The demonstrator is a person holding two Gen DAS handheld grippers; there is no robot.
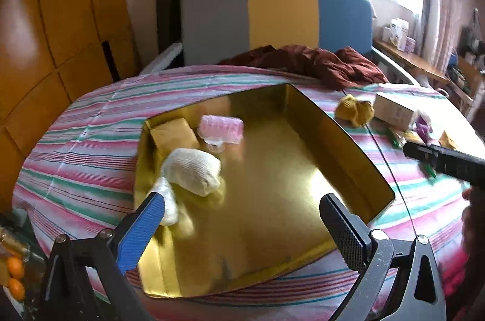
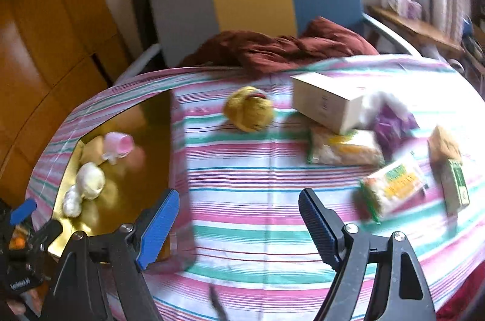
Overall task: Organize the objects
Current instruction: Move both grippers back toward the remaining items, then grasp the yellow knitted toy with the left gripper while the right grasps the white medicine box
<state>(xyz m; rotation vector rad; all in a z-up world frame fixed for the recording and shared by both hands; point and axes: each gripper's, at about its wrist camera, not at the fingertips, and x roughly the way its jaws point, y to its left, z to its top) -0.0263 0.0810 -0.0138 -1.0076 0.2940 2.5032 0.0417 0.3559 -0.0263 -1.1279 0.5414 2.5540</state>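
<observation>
A gold box (image 1: 272, 169) lies open on the striped bedsheet (image 1: 75, 139). Inside it sit a cream knitted item (image 1: 194, 174), a tan packet (image 1: 174, 137) and a pink plastic piece (image 1: 220, 129). My left gripper (image 1: 245, 208) hovers open over the box with nothing between its fingers. My right gripper (image 2: 239, 210) is open and empty above bare sheet (image 2: 242, 178), right of the gold box (image 2: 121, 199). Ahead of it lie a yellow knitted item (image 2: 248, 108), a white carton (image 2: 327, 104), snack packets (image 2: 391, 190), a purple wrapper (image 2: 391, 123) and a green carton (image 2: 454, 187).
A dark red cloth (image 1: 306, 61) is bunched at the head of the bed below a grey, yellow and blue headboard (image 1: 272, 20). A wooden wardrobe (image 1: 45, 32) stands left. Oranges (image 1: 15, 275) lie low left. A cluttered shelf (image 1: 415, 57) runs along the right.
</observation>
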